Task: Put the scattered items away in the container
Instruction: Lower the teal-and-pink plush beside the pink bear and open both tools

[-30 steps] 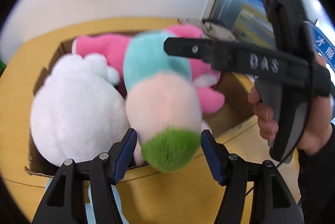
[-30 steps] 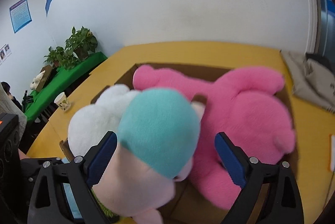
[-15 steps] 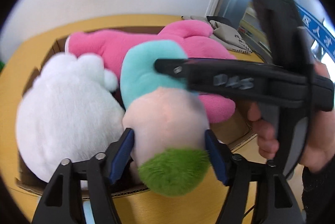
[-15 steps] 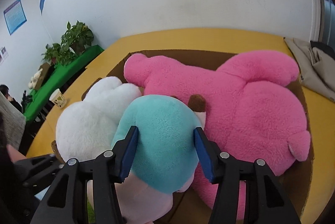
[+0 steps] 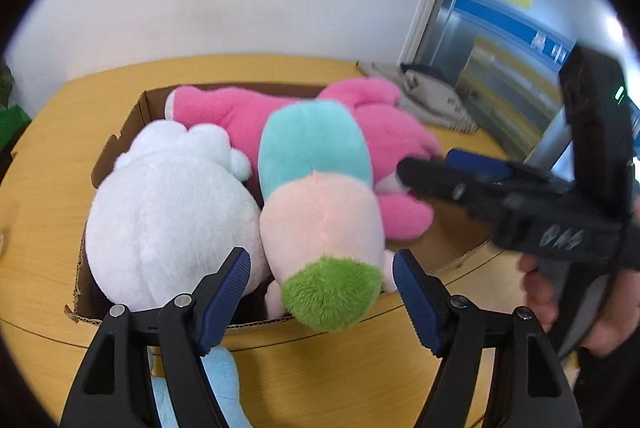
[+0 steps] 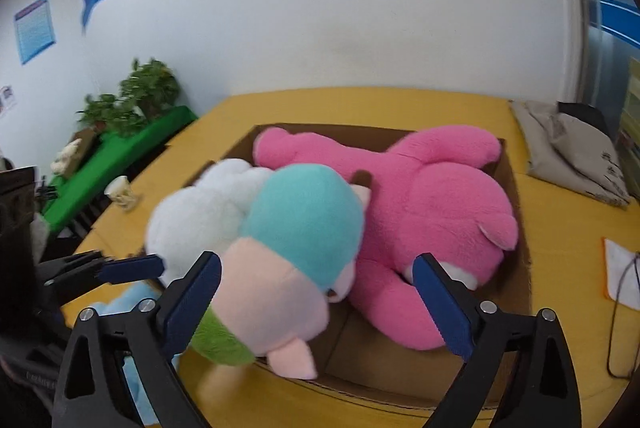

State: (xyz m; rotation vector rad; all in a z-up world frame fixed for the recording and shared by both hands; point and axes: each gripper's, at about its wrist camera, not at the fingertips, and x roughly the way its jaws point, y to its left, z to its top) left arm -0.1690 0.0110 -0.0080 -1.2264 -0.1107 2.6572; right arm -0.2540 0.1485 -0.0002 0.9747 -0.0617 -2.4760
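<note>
A teal, pale pink and green plush toy (image 5: 320,203) lies in the cardboard box (image 5: 132,123), its green end hanging over the near rim; it also shows in the right wrist view (image 6: 292,252). A white plush (image 5: 168,216) and a big pink plush (image 6: 424,203) lie beside it in the box (image 6: 516,187). My left gripper (image 5: 322,288) is open, its jaws apart on either side of the green end without touching. My right gripper (image 6: 316,292) is open and empty just in front of the box.
A light blue plush (image 5: 188,384) lies on the yellow table (image 5: 48,163) below my left gripper. A grey cloth bag (image 6: 572,151) sits at the table's far right. A paper cup (image 6: 120,191) stands at the left edge. A white cloth (image 6: 620,272) with a cable lies right.
Both grippers have opened and let go of the teal-pink-green plush, which now rests in the box. Both have pulled back toward the box's near edge.
</note>
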